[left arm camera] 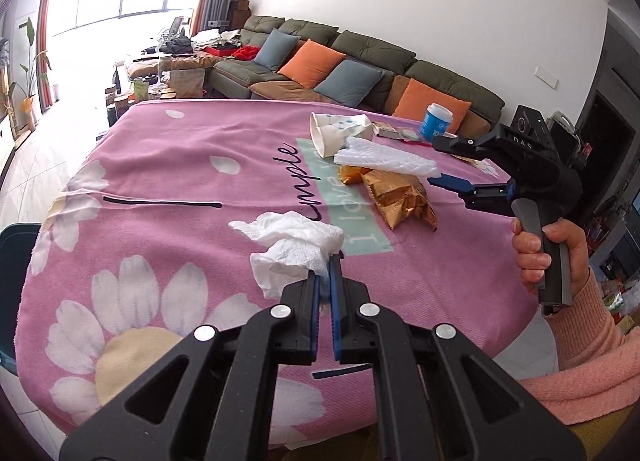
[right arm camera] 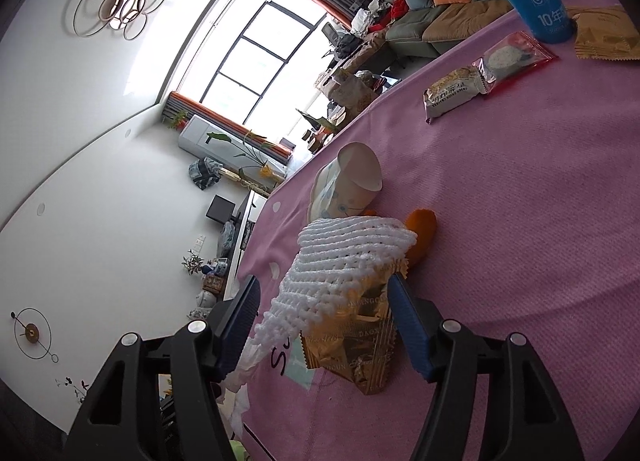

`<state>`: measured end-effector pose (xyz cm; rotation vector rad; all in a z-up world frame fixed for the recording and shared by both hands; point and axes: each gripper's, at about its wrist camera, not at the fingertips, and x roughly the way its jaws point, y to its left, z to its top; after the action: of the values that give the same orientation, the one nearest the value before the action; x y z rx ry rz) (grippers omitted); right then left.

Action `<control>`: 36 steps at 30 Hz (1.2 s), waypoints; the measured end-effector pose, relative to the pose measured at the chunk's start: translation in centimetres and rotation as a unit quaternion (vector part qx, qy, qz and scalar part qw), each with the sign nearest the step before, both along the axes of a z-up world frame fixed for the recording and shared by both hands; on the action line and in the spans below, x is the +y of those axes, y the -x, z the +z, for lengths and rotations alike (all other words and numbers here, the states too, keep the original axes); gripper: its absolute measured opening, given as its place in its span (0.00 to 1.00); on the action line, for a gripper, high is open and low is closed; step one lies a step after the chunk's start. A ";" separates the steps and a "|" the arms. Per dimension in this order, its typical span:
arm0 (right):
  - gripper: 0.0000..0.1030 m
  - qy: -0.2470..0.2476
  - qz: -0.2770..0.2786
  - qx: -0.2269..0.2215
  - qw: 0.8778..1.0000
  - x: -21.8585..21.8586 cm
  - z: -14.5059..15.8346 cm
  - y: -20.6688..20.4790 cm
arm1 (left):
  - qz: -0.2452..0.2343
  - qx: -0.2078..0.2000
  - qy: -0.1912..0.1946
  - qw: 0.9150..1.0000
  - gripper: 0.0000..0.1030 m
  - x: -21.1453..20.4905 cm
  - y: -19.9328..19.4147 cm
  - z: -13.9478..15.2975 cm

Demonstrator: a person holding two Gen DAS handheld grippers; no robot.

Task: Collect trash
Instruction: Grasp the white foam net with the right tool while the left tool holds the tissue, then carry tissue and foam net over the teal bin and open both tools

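I'm pinching a crumpled white tissue (left arm camera: 294, 249) in my left claw (left arm camera: 325, 293), pads clamped on its near edge; the wad is bulging up and to the left of the fingers, long axis running roughly left-right across the pic, hanging just above the pink flowered cloth (left arm camera: 168, 189) on the worktop.

Further back, twd the right, a white foam net sleeve (left arm camera: 386, 162) is lying flat, long axis left-right, resting on top of a crinkled gold wrapper (left arm camera: 400, 197) whose length is pointing away from me. Behind those a paper cup (left arm camera: 338, 133) is lying on its side, mouth facing left in the left wrist view.

My right claw (right arm camera: 324, 321) is standing apart, fingers either side of the foam sleeve and gold wrapper w/o pressing on them; whether the right finger is brushing the wrapper I can't tell. My right hand (left arm camera: 556, 257) is gripping its handle, pink sleeve showing.

At the far edge: a blue lidded cup (right arm camera: 532, 1) standing upright, snack packets (right arm camera: 488, 73) lying flat just beside it.

Beyond the worktop: green sofa (left arm camera: 372, 61) w/ orange and blue-grey cushions, bright window (right arm camera: 264, 61), white walls.
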<state>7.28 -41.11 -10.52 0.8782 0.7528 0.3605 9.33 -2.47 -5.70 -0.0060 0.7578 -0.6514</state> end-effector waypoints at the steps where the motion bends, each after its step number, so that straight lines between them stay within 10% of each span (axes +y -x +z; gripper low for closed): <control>1: 0.62 0.005 -0.003 0.002 1.000 0.1 0.0 0.0 | 0.004 0.000 0.000 1.000 0.05 0.3 -0.1 0.0; 10: 0.11 0.050 0.007 0.002 0.999 1.5 0.2 -0.8 | 0.032 -0.005 0.000 0.999 0.05 1.9 0.2 0.3; 36: 0.08 0.104 0.157 -0.101 0.977 13.2 6.1 -2.9 | 0.148 -0.053 0.000 0.988 0.05 11.2 1.9 3.7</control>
<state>10.18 -27.88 -4.45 0.5142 0.7264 0.6294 7.47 8.70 -1.96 -0.0814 0.6382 -0.3654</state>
